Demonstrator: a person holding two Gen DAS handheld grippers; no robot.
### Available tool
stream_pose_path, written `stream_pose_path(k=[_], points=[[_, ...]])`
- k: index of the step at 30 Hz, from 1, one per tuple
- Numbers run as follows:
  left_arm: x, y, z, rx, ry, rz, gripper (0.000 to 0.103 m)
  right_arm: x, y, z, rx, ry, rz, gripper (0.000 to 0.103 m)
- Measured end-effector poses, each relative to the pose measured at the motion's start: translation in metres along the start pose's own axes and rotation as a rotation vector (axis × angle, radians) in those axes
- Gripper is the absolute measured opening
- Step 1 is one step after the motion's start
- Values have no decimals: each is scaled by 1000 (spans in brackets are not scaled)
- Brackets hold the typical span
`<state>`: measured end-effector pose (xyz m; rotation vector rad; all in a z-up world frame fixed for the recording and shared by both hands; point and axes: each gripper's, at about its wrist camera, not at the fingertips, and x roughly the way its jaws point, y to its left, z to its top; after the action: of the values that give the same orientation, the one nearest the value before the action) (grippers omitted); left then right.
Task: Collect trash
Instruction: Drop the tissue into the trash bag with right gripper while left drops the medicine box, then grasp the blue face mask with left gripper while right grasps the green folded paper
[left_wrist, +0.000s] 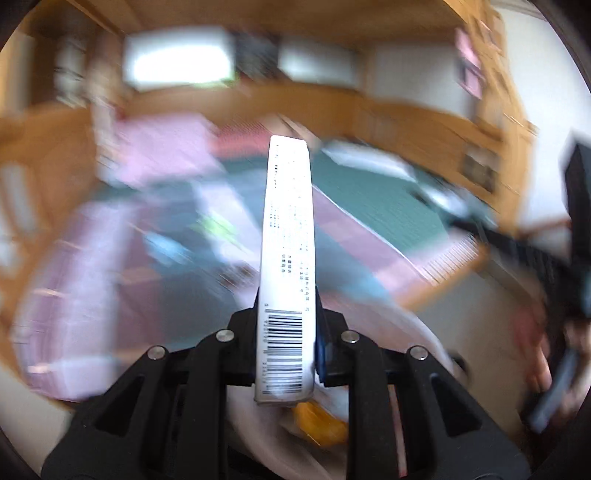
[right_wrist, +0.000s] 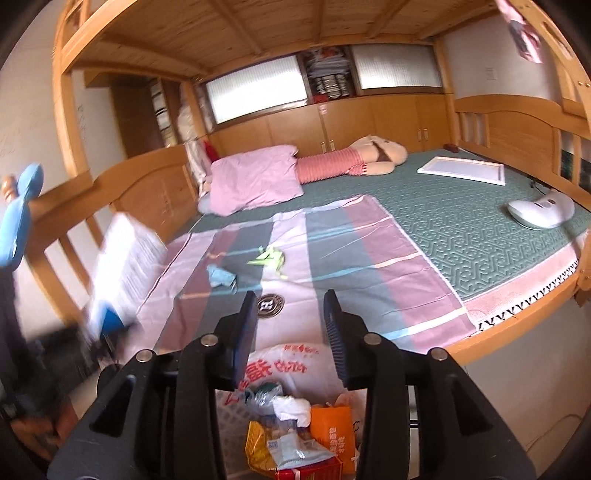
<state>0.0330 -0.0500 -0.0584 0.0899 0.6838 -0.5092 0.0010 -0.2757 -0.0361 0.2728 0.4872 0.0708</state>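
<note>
A flat white carton (left_wrist: 286, 266) stands clenched in the left tool (left_wrist: 285, 314), long axis pointing away, above the near bag of trash (right_wrist: 291, 369), while the right tool (right_wrist: 290, 299) hangs released, nearer the green wrapper (right_wrist: 271, 258) and blue scrap (right_wrist: 220, 276) farther off on the bed (right_wrist: 461, 236)

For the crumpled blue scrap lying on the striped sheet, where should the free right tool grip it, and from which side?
Take the blue scrap across its raised, bunched middle, coming down from above. It lies low on the striped sheet, so a side approach would probably catch fabric. The right tool is open and empty.
</note>
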Motion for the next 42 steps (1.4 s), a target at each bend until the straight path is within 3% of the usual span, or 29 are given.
stream_pose_path(k=[1, 2, 3, 4, 6, 8, 13, 19, 24, 27, 29, 31, 33, 35, 39, 42], points=[[19, -2, -10, 6, 88, -100, 23, 0, -2, 2, 5, -4, -10, 39], [31, -3, -16, 9, 139, -148, 31, 2, -4, 5, 10, -6, -20, 42], [47, -4, -25, 5, 210, -197, 55, 3, -5, 7, 12, -7, -25, 43], [56, -2, -30, -6, 246, -210, 65, 5, -6, 8, 14, -7, -30, 45], [73, 10, -38, -52, 299, -220, 72, 12, -6, 9, 7, 0, -37, 48], [78, 28, -37, -104, 293, -209, 74, 24, -3, 7, -7, 19, -49, 52], [97, 106, -28, -282, 229, -61, 75, 64, 5, 4, -34, 90, -58, 53], [159, 219, 19, -494, 115, 264, 75, 113, 14, 0, -48, 167, -46, 53], [244, 287, 64, -548, 81, 365, 81, 161, 10, 4, -78, 250, -74, 55], [288, 301, 79, -524, 104, 385, 81, 203, 8, 11, -85, 309, -57, 59], [314, 305, 85, -500, 166, 364, 81, 232, 10, 16, -93, 337, -52, 61], [333, 314, 90, -482, 211, 346, 78, 272, 18, 22, -117, 355, -41, 61], [345, 318, 90, -446, 233, 356, 52, 309, 25, 28, -121, 362, 2, 61], [354, 319, 87, -417, 272, 348, 42, 349, 33, 36, -121, 357, 30, 62], [348, 324, 80, -446, 264, 346, 23, 434, 55, 43, -179, 344, 42, 62], [329, 326, 86, -466, 217, 377, 19, 494, 56, 45, -87, 413, 56, 62]])
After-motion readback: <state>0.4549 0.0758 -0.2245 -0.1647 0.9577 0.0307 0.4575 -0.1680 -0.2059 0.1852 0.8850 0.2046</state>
